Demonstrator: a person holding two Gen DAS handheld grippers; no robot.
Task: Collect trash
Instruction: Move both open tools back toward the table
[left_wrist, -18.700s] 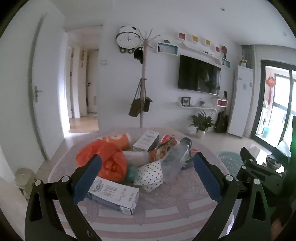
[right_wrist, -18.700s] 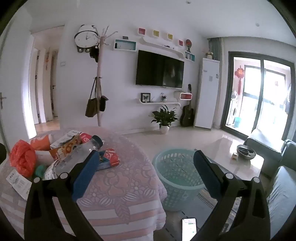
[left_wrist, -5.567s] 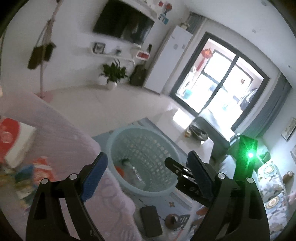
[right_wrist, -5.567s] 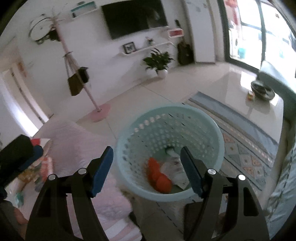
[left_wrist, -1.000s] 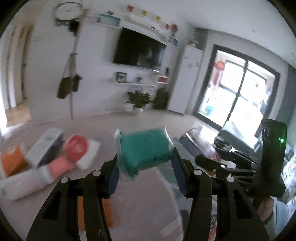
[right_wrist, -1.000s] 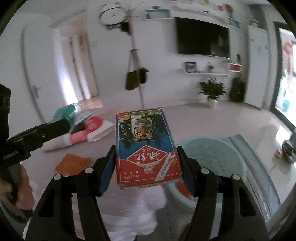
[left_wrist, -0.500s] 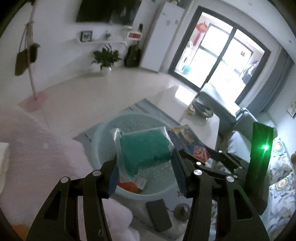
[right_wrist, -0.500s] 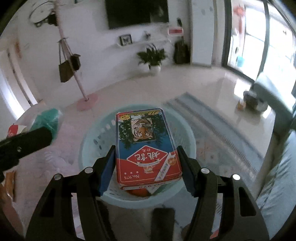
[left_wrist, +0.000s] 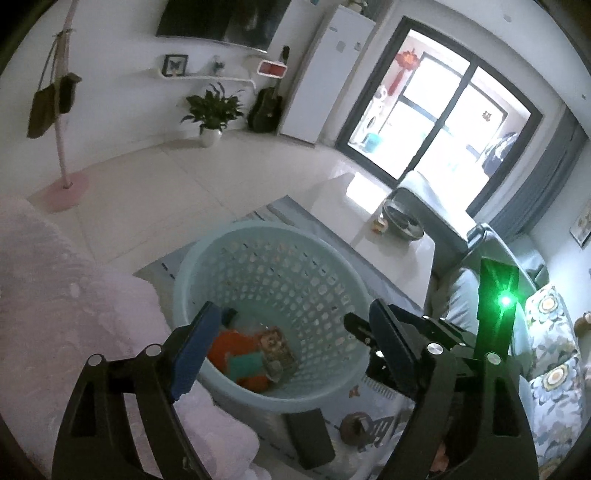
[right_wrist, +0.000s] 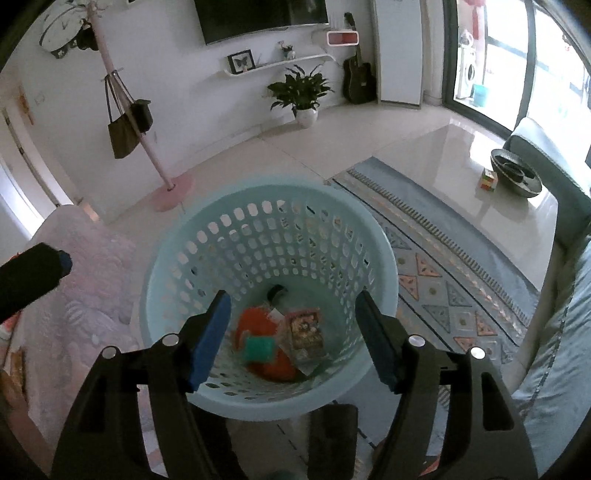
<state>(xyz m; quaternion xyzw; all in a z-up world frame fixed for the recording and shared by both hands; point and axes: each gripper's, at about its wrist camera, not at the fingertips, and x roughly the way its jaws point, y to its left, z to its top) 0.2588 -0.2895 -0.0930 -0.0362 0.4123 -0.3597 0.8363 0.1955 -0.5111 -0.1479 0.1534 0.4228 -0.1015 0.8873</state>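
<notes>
Both tongs, left gripper (left_wrist: 291, 343) and right gripper (right_wrist: 293, 334), hang spread wide and empty over the basket (right_wrist: 376, 236), placed there for dropping; trash, the green packet (right_wrist: 259, 348) and card box (right_wrist: 306, 334), lies at its bottom.

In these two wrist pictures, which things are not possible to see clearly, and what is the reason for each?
- Left wrist view: part of the pale blue perforated plastic basket floor, hidden behind the left gripper fingers.
- Right wrist view: print on the red tiger-picture box, too small and blurred.
- Right wrist view: the pink flowered tablecloth top, cut off by the left edge.
- Both views: the dark flat object on the floor, its identity unclear.
</notes>
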